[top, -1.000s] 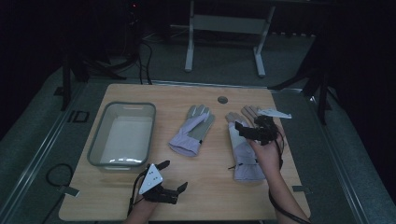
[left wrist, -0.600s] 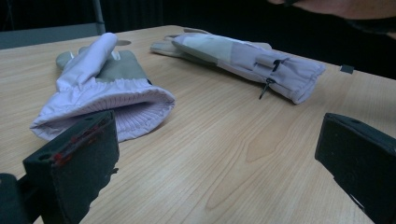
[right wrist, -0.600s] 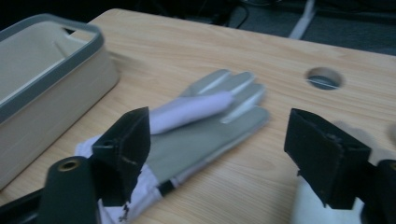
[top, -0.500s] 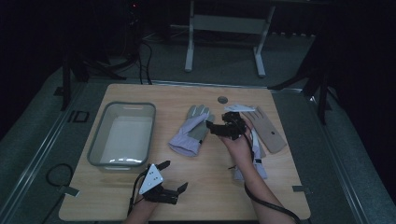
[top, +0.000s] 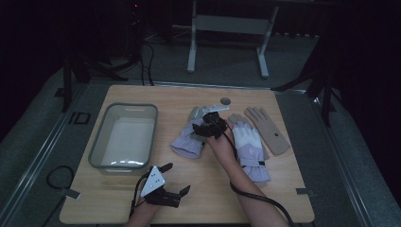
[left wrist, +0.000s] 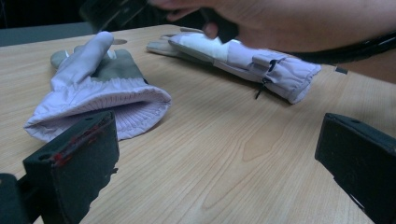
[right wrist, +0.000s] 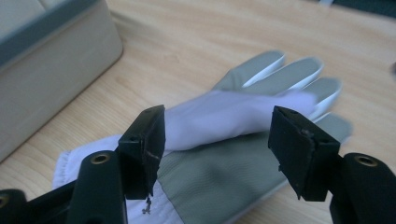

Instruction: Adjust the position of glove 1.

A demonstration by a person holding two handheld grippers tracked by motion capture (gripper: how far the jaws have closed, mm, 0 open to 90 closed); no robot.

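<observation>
Leftward now, right gripper (top: 204, 130) gapes over left glove (top: 188, 142); tub (top: 124, 136) beside; left gripper (top: 172, 178) agape.

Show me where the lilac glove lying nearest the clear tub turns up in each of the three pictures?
High view: the glove lies mid-table, right of the tub, under the right hand-held gripper.
Left gripper view: upper left, cuff toward the camera.
Right gripper view: centre, between the open jaws, grey palm up.
Shared landmark: the wooden table, which lies under the glove in every view.
</observation>
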